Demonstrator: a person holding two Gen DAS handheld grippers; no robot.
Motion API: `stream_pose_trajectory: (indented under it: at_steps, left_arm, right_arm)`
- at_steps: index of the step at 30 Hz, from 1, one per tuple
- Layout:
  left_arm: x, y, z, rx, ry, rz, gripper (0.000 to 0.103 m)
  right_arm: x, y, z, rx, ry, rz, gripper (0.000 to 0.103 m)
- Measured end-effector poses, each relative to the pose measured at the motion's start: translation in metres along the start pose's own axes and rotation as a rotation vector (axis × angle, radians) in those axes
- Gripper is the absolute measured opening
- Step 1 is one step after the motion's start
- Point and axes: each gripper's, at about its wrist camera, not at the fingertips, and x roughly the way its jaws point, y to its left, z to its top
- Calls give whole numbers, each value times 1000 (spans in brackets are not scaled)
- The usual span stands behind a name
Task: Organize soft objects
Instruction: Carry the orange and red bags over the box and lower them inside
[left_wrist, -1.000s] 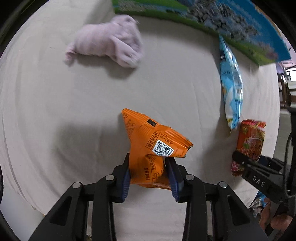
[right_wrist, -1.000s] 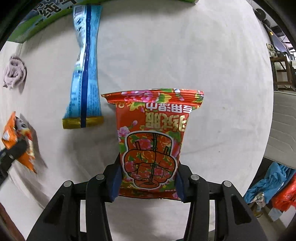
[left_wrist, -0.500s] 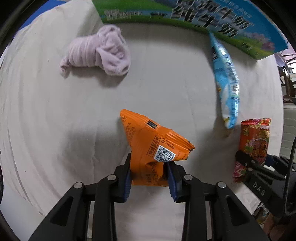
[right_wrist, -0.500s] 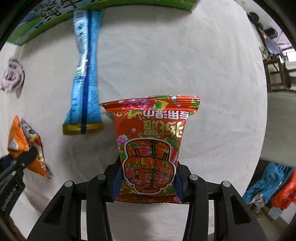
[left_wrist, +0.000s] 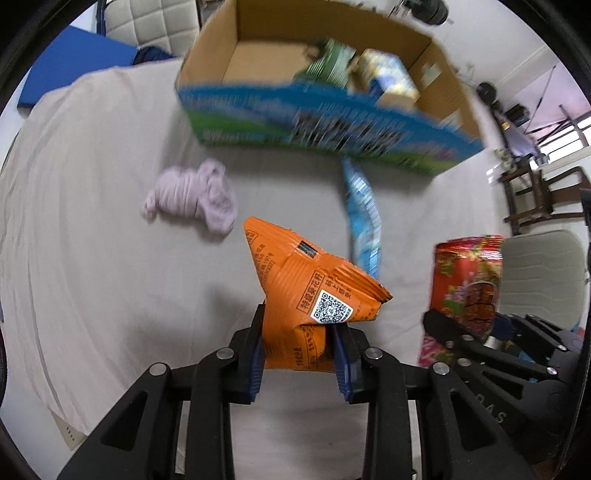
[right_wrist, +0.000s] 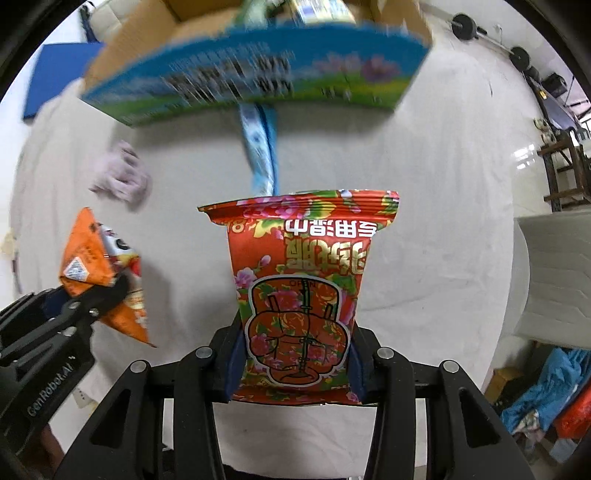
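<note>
My left gripper (left_wrist: 298, 354) is shut on an orange snack packet (left_wrist: 310, 295) and holds it above the white cloth. My right gripper (right_wrist: 293, 363) is shut on a red flowered tissue pack (right_wrist: 301, 288), also lifted. Each packet shows in the other view: the red pack (left_wrist: 467, 280) and the orange packet (right_wrist: 96, 273). An open cardboard box (left_wrist: 332, 92) with a blue-green printed side stands at the back, with several packets inside. A lilac rolled cloth (left_wrist: 192, 199) and a long blue packet (left_wrist: 364, 218) lie on the cloth in front of the box.
The white cloth (left_wrist: 92, 258) covers the table. A chair (left_wrist: 543, 273) stands at the right past the table edge. Blue and red bags (right_wrist: 554, 391) lie on the floor at lower right. A blue mat (left_wrist: 74, 70) lies at the far left.
Both grippers have risen and tilted up with their packets, so the box's open top has come into view. The lilac cloth and blue packet have not moved.
</note>
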Motion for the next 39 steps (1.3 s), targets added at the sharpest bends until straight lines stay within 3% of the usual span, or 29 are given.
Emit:
stream_pose_trajectory:
  at_steps: [1,9,16,21,26,33,39]
  left_arm:
    - [-11,2,7,-6,-19,50,28]
    - [-79,6,71,22,-128,-14,28]
    - [-91,18,144,26,-172,10,28]
    - [-75,32,193,21,-135,37,28]
    - [-45,47,233,9,-81,54,28]
    - [6,67,272,-12,-1,79,28]
    - [39,72,294,8,46,94,28]
  right_arm:
    - [-11,0,3,-3,-19,10,47]
    - [-98,3,50,-3,-164,45,47]
    - [-125,-16,108,85,-234,57,47]
    - [-106,-27,150,211,-219,75,47]
    - [-52,-39,187,340,-184,67,47]
    - [4,-59,208,566,-140,96,47]
    - [26,-59,215,625,-118,98,47]
